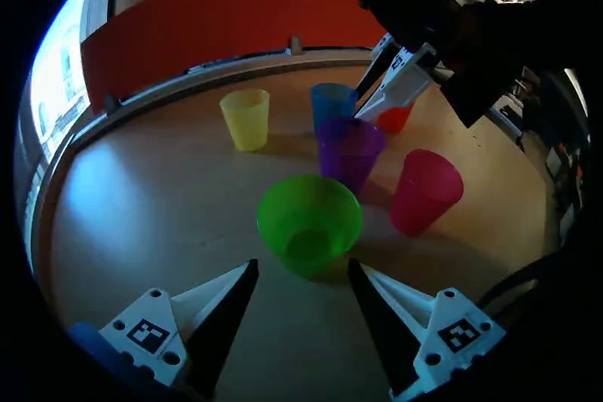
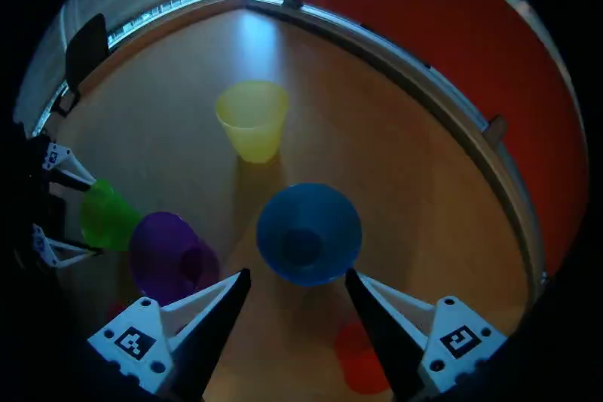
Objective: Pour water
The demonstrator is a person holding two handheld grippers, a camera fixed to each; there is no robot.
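In the left gripper view, a bright window (image 1: 53, 85) was seen at the far left, with a red partition (image 1: 226, 17) running behind the wooden table (image 1: 151, 206). The left gripper (image 1: 302, 262) was held with its jaws wide apart. The green cup (image 1: 309, 225) stood upright just ahead of its fingertips, in line with the gap between them. Whether either finger touched the cup could not be told. Farther back a yellow cup (image 1: 245, 119) was set to the left, well apart from the rest. To its right a blue cup (image 1: 333, 100) stood just behind a purple cup (image 1: 349, 149). An orange cup (image 1: 393, 119) was partly hidden under the right gripper (image 1: 362, 104), which hung over the table's far side. A pink cup (image 1: 423, 191) stood nearest the right edge, beside the purple one. Whether any cup held water could not be made out.

In the right gripper view, the left gripper (image 2: 96, 217) was seen at the far left edge with the green cup (image 2: 105, 217) between its spread fingers. The purple cup (image 2: 162, 255) stood just beside it. The yellow cup (image 2: 252, 119) was farther off, near the middle. The right gripper (image 2: 298, 272) was held with its jaws apart, nothing clamped. The blue cup (image 2: 309, 232) stood upright just beyond the fingertips, centred on the gap. The orange cup (image 2: 362, 360) lay low beside the right-hand finger.
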